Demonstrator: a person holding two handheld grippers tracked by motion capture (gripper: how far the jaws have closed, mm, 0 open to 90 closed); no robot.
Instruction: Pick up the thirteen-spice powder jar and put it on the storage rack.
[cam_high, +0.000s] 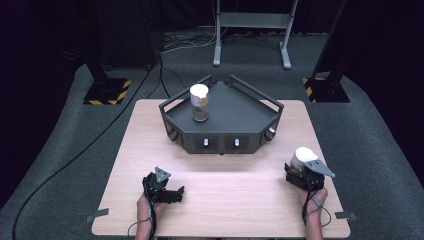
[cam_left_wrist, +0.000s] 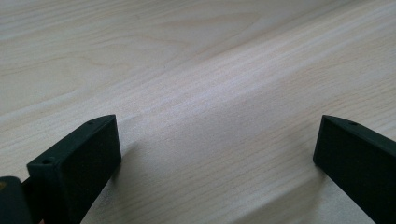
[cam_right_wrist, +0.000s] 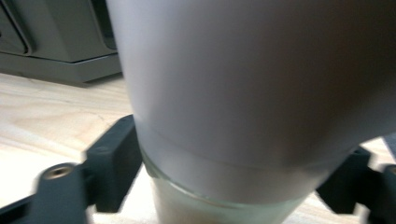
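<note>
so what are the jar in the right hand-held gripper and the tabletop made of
The jar looks like clear glass below a matte white cap, probably plastic: the lower rim is see-through and greenish, the top opaque and smooth. The right hand-held gripper has its jaws on either side of it. The tabletop looks like pale wood or wood-look laminate, with visible grain and a dull sheen.

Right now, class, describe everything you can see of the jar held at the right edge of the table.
The jar has a white lid, wide and smooth, over a clear glass body that narrows below it; pale contents show through the glass. It leans towards the table's middle at the right near edge of the wooden table. The right claw is closed on it, one black jaw pressing each side just under the lid. Its base is hidden.
</note>
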